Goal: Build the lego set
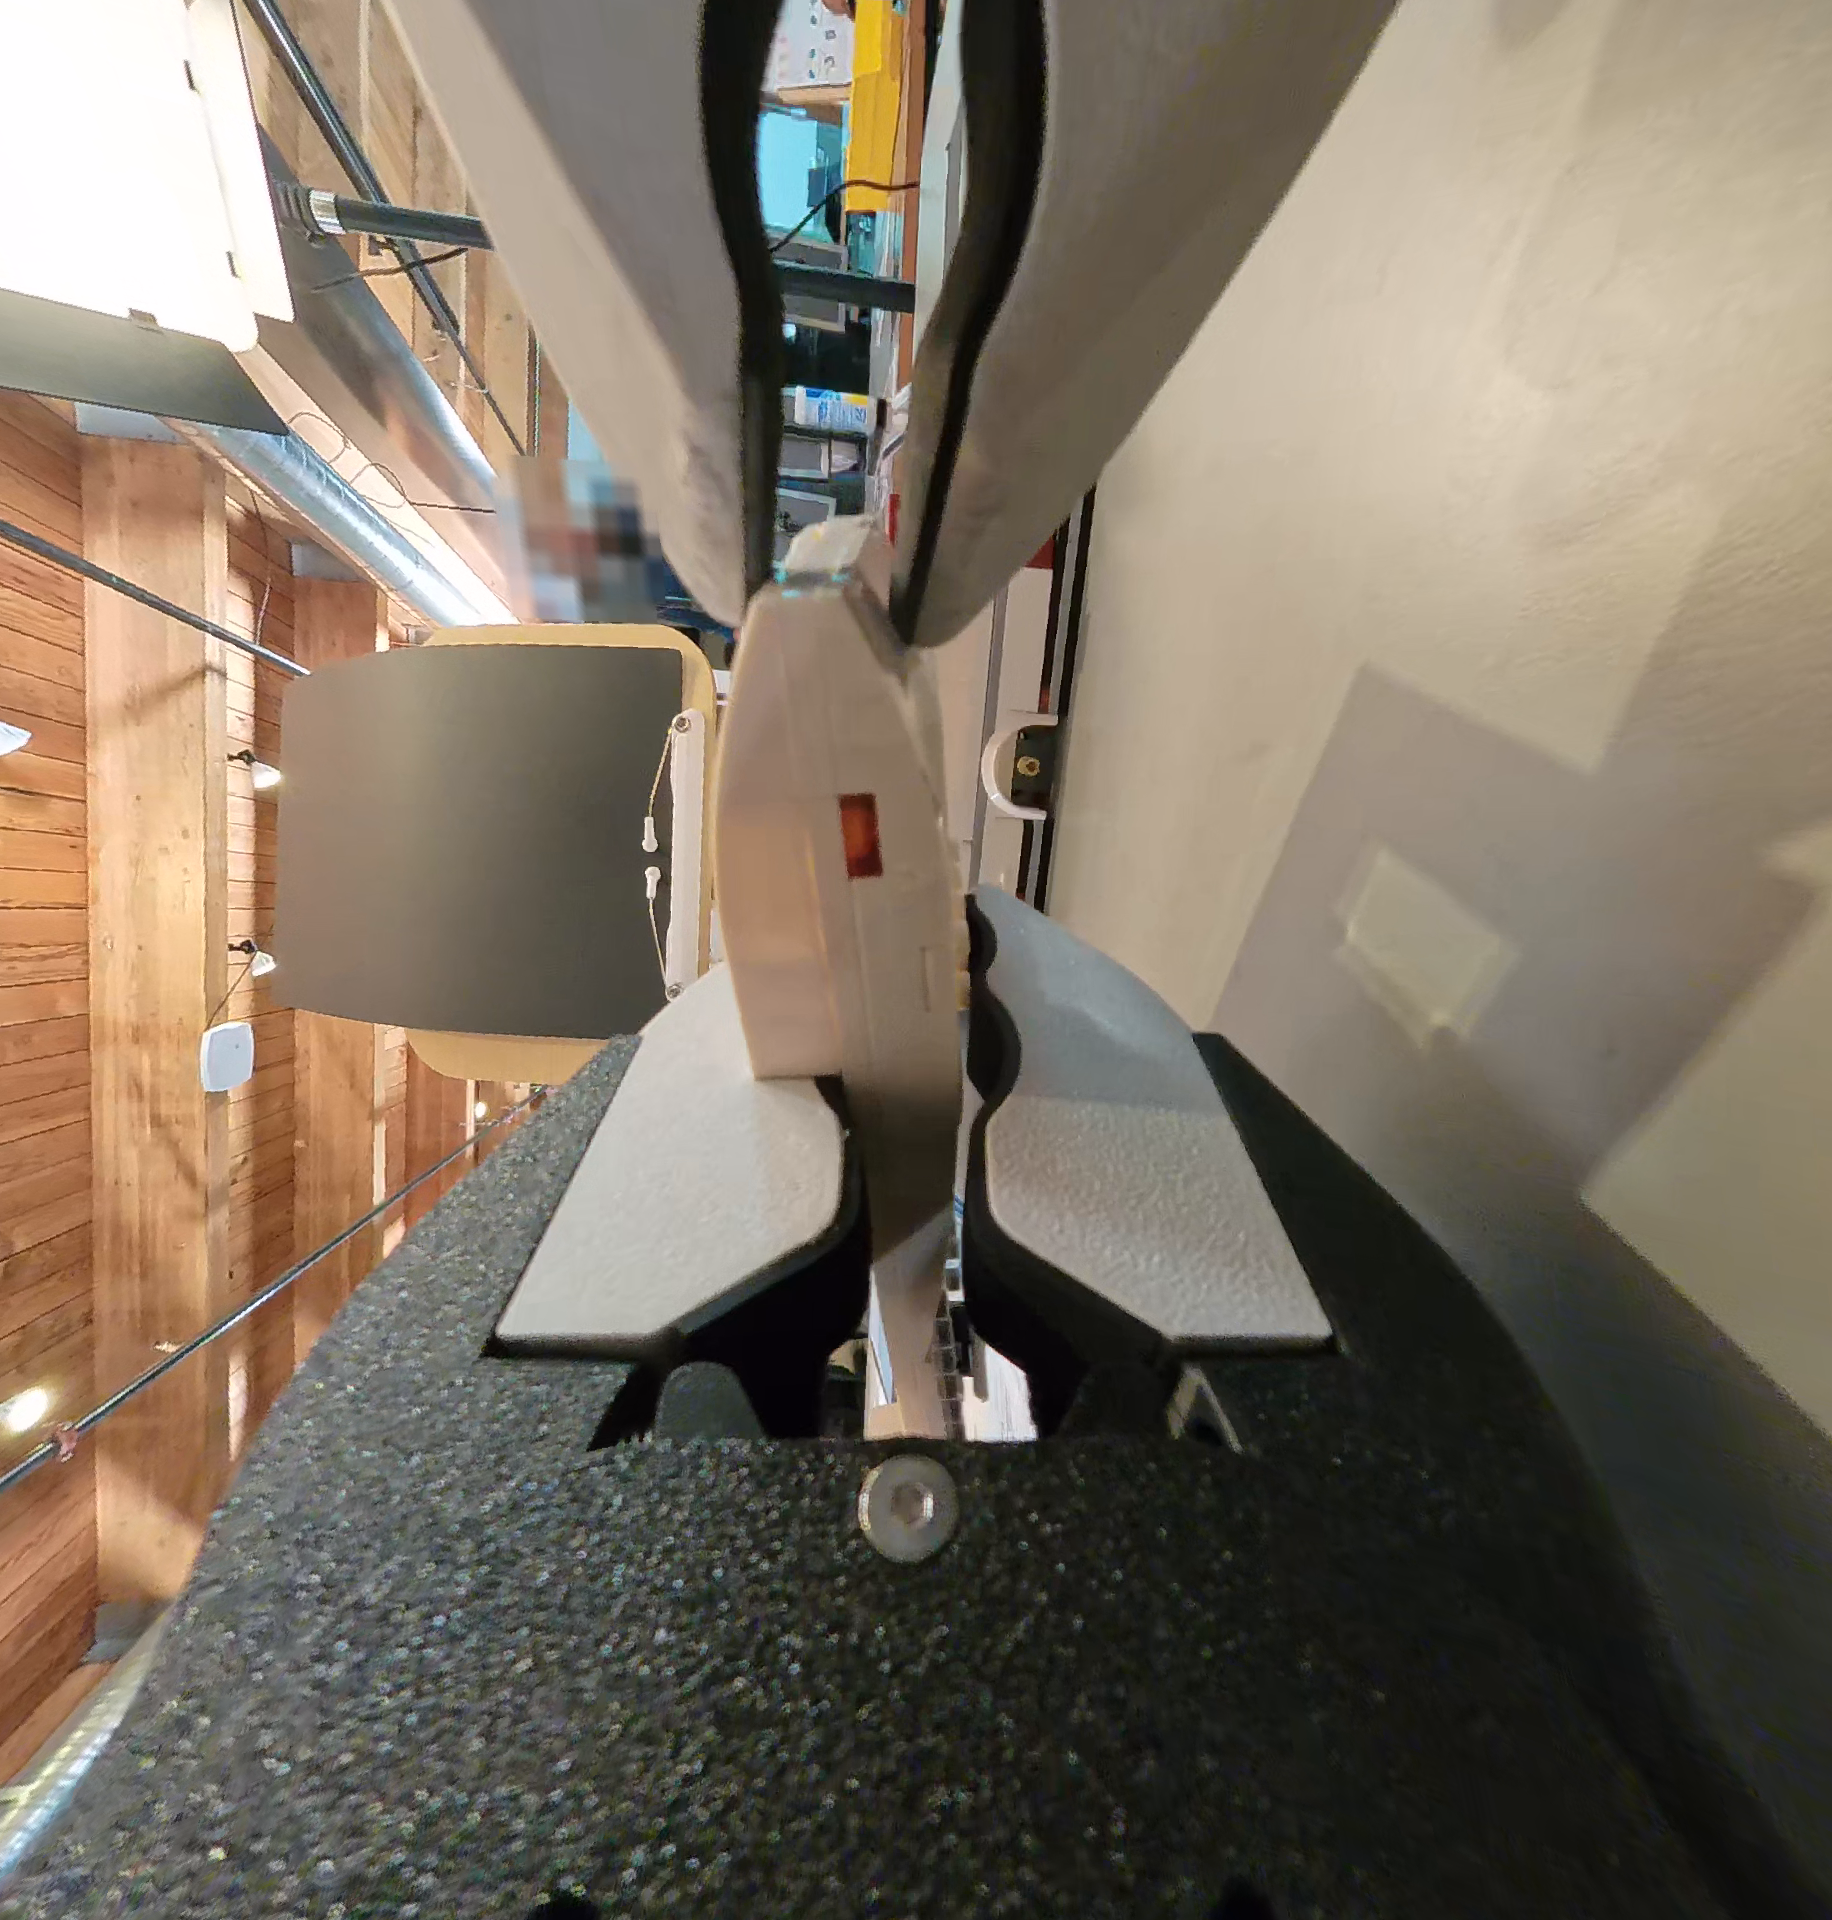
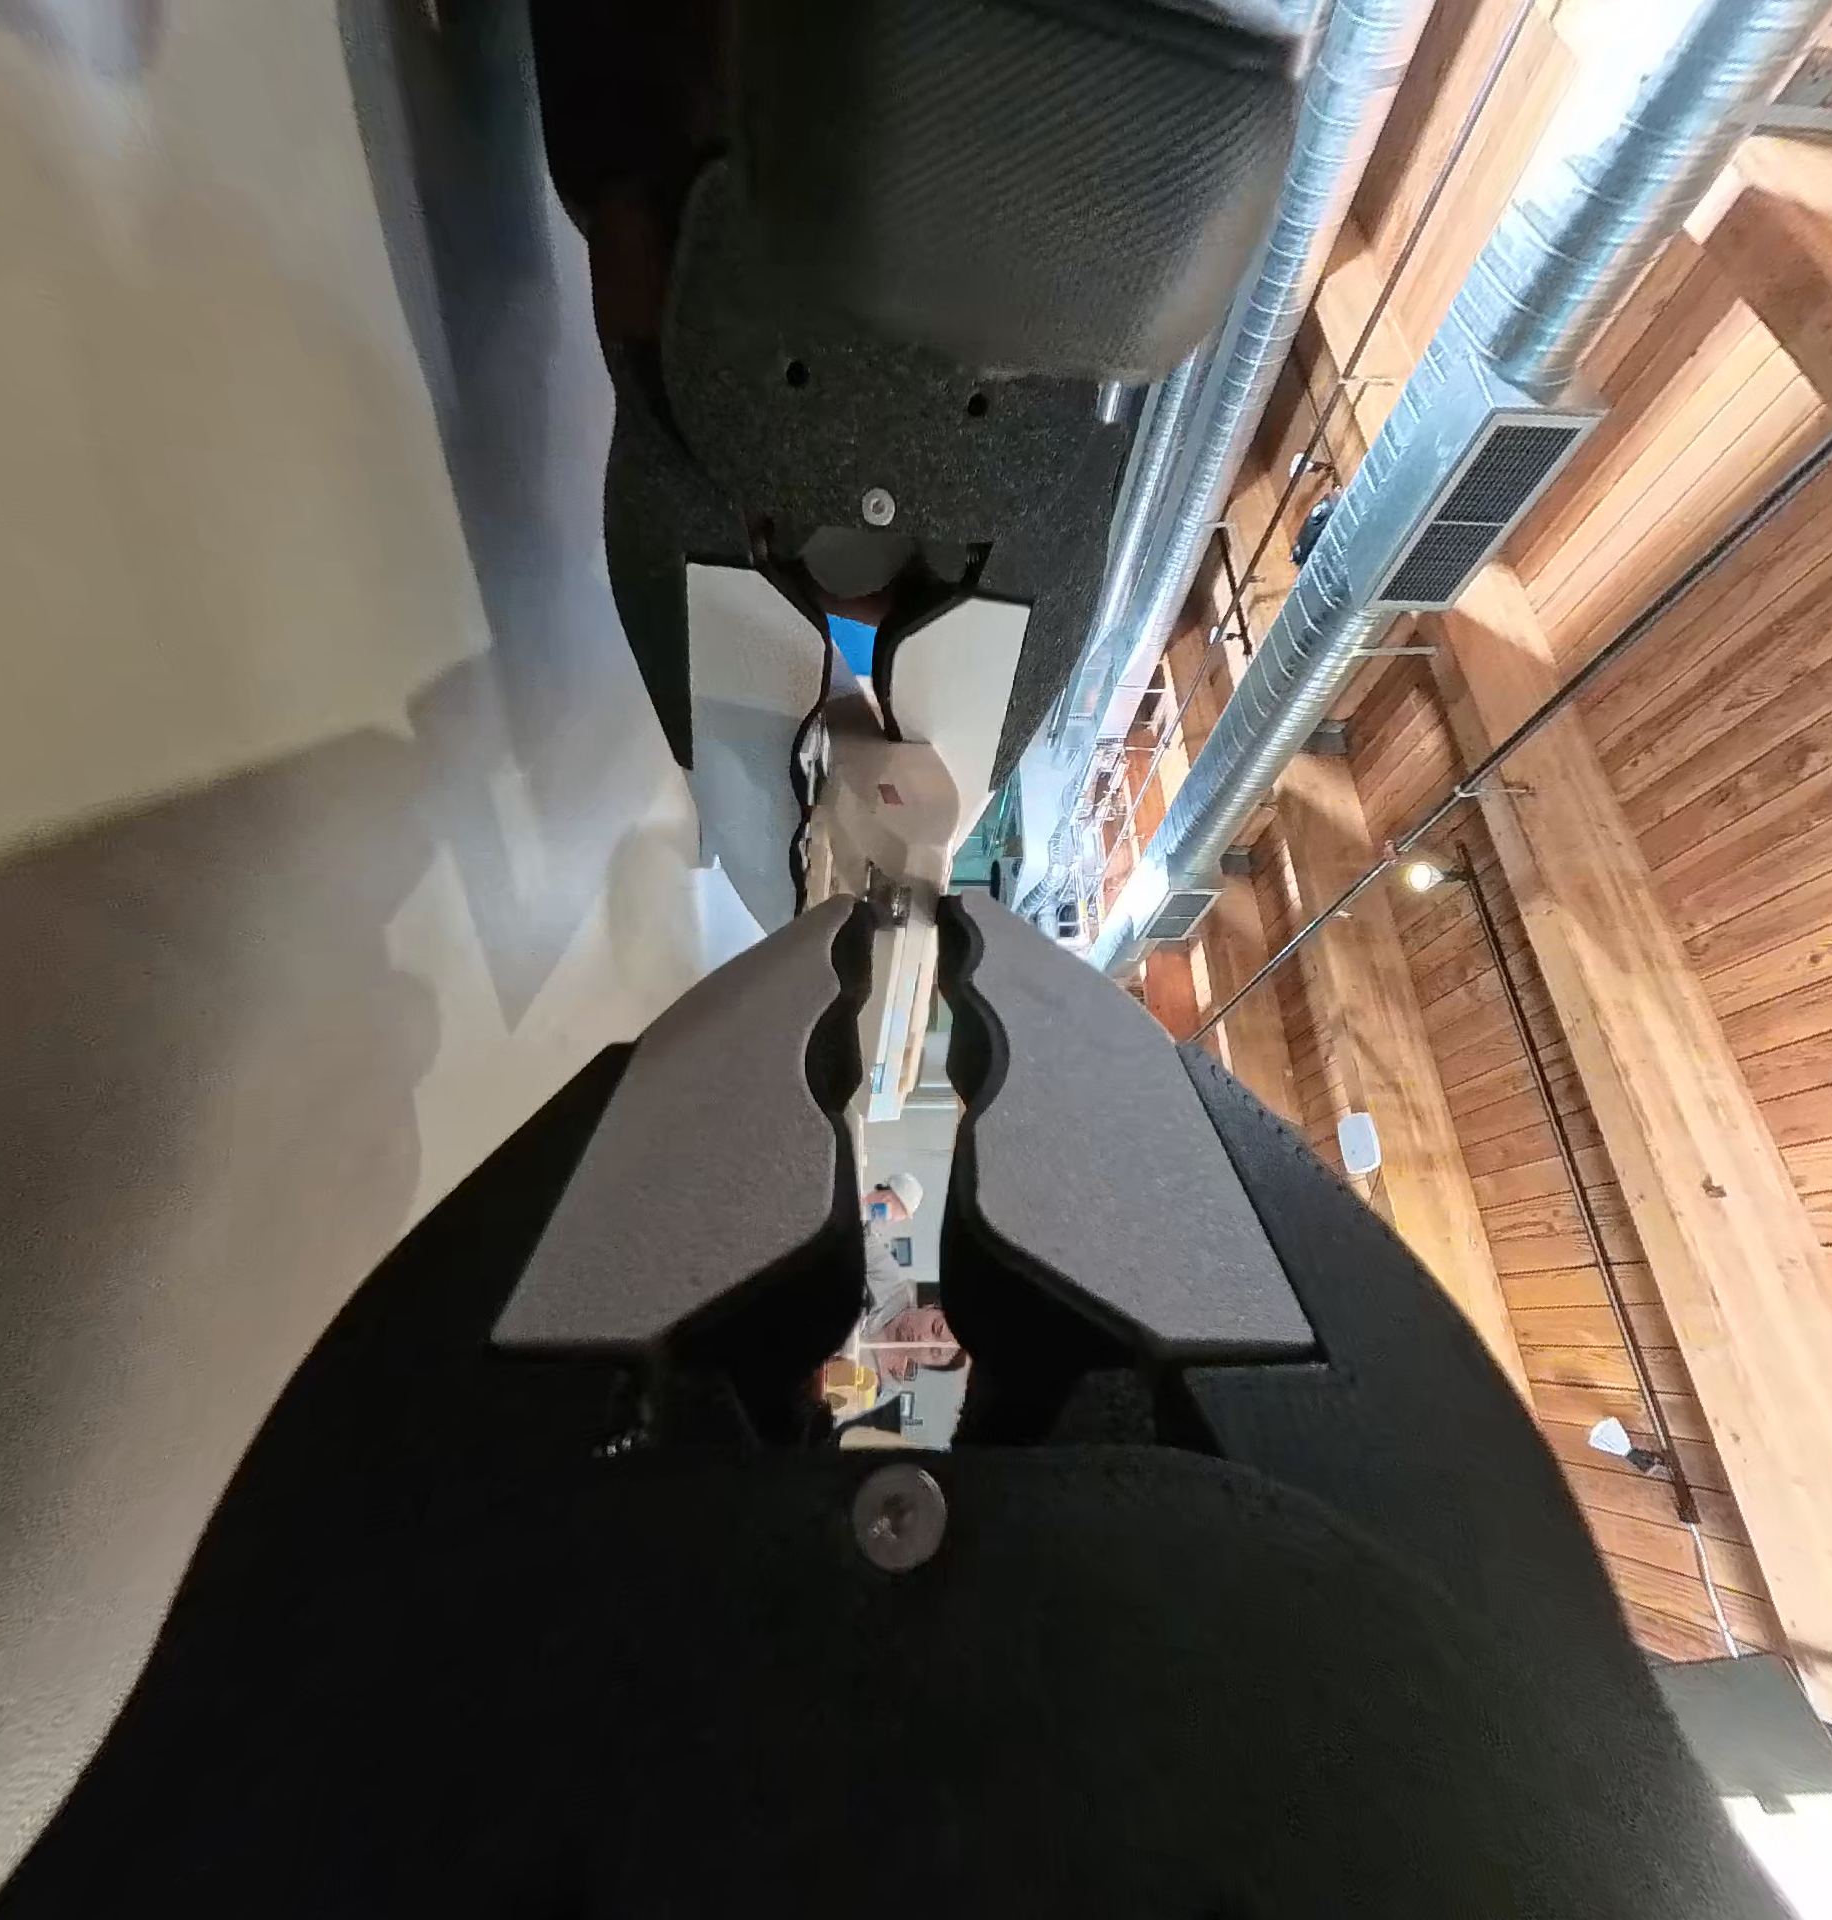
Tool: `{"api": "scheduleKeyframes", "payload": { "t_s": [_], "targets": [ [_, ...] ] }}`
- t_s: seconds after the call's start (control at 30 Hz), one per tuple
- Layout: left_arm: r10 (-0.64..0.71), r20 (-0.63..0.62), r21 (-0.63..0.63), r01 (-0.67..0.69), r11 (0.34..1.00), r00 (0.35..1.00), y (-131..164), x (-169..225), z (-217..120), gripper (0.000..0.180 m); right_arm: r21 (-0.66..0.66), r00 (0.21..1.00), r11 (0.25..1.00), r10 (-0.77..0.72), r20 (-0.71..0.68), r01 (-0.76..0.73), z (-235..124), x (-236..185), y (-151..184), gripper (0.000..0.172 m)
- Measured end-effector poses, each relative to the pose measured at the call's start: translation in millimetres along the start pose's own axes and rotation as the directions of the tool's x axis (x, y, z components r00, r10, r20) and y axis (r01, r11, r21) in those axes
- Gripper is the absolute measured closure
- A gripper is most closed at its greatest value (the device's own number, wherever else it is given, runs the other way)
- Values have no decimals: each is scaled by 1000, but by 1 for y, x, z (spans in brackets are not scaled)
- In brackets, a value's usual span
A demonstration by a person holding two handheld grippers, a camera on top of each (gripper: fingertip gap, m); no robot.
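A flat white plastic case (image 1: 839,883) with a small orange window is held up in the air between both grippers. My left gripper (image 1: 850,966) is shut on its near end, with a pad pressing on each side. In the left wrist view, my right gripper (image 1: 839,582) comes from the opposite side and pinches the case's far tip. In the right wrist view, my right gripper (image 2: 896,914) is shut on the thin white end of the case (image 2: 891,800). My left gripper (image 2: 860,717) holds the other end just beyond it.
A pale wall (image 1: 1411,520) runs along one side. Wooden planking (image 2: 1618,831) with silver ducts (image 2: 1307,644) and thin black rods lies on the other. A black panel in a beige frame (image 1: 476,831) stands behind the case. A person (image 2: 912,1340) shows far off between my right fingers.
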State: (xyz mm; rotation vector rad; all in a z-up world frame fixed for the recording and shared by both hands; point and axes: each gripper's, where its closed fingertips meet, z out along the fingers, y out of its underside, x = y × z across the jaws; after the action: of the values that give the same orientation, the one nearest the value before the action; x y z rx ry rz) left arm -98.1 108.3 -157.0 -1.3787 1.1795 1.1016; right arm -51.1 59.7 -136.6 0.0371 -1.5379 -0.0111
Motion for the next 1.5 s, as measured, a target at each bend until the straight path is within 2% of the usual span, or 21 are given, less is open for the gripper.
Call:
{"api": "scheduleKeyframes", "payload": {
  "t_s": [0.2, 0.3, 0.4, 1.0, 1.5],
  "targets": [
    [13, 13, 12, -14, 1000, 1000, -3, -2, -1, 165, -30, 997, 1000, -7, -72, 5, -6, 5, 6, 156],
    [8, 15, 16, -8, 1000, 1000, -4, -2, -1, 165, -41, 998, 999, 10, -67, -13, -5, 7, 10, 152],
    [7, 19, 21, -7, 1000, 1000, -5, -3, -2, 165, -36, 998, 999, -12, -63, 10, -4, 3, 9, 159],
    [0, 14, 17, -1, 1000, 1000, -3, -1, -2, 165, -26, 999, 999, 35, -19, -35, -4, 3, 7, 160],
    [-5, 26, 48, 4, 999, 1000, -8, -4, -5, 165, -43, 998, 999, 11, -56, -13, -3, 5, 7, 153]
  ]
}}
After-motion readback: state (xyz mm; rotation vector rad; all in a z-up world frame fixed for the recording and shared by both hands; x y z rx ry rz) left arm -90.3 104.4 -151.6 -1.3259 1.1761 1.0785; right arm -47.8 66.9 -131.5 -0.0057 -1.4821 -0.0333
